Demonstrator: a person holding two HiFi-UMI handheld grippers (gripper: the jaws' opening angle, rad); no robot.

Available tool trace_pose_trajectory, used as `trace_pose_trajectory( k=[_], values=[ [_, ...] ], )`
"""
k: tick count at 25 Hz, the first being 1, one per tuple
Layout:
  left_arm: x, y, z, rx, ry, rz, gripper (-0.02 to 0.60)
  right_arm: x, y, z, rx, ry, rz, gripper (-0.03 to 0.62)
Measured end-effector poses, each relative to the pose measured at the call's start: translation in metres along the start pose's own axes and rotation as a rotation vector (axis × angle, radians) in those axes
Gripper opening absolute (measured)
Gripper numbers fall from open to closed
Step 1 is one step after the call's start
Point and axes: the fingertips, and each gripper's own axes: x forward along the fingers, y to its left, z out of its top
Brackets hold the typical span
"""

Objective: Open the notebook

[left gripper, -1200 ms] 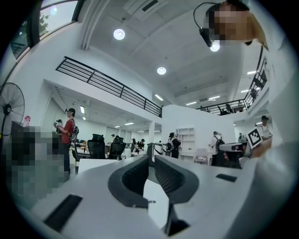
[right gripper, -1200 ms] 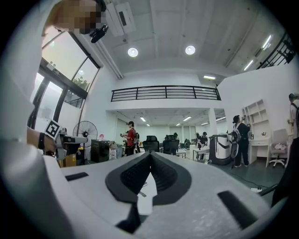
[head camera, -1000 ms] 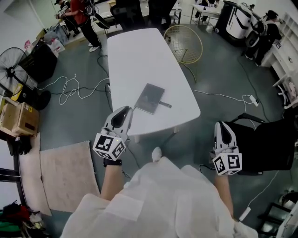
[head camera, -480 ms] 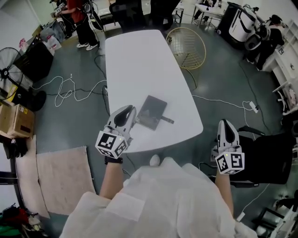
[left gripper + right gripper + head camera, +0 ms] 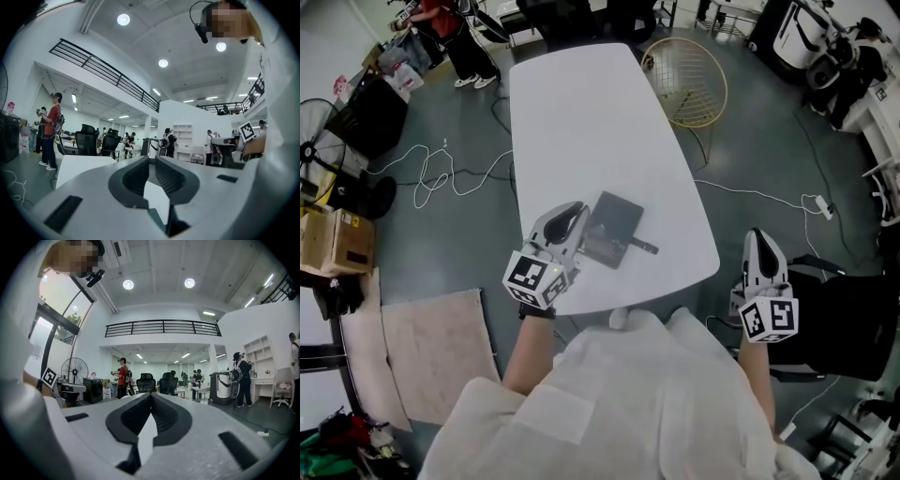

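Two hand-held grippers, one notebook, one table.

1. Notebook (image 5: 614,227): dark grey, closed, flat on the near end of the white table (image 5: 581,122), turned at a slant to the table's edges. A slim dark piece (image 5: 645,247), perhaps a pen, lies against its near right corner.

2. Left gripper (image 5: 577,211): white, with marker cube toward the wrist, held level over the table's near left edge. Its tips are just beside the notebook's left side. In the left gripper view the jaws are pressed together with nothing between the ribbed pads (image 5: 138,176).

3. Right gripper (image 5: 757,236): white, held level off the table, over the floor past the near right corner, well apart from the notebook. In the right gripper view the jaws meet at the tip and grip nothing.

4. Surroundings: gold wire chair (image 5: 689,80) beside the table's far right edge; black chair (image 5: 853,323) just right of the right gripper; fan (image 5: 319,150), cardboard box (image 5: 333,242) and pale mat (image 5: 427,352) on the floor at left; white cable (image 5: 441,173) looped across the floor; people standing at the far end of the room.
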Motion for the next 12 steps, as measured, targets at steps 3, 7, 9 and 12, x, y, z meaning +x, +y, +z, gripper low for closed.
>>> trace_pose_trajectory(
  k=[3,7,9,12],
  values=[
    [0.018,-0.004,-0.007,0.012,0.02,-0.006,0.038,0.006,-0.012,-0.012,0.002,0.025,0.01,0.005],
    [0.044,-0.016,-0.015,0.035,0.035,-0.008,0.038,0.017,-0.036,-0.015,0.0,0.043,0.037,0.005],
    [0.055,-0.022,-0.022,0.051,0.054,-0.011,0.038,0.026,-0.048,-0.014,-0.003,0.044,0.053,0.005],
    [0.072,-0.03,-0.038,0.073,0.106,-0.012,0.038,0.042,-0.062,-0.012,-0.004,0.047,0.087,0.005]
  ],
)
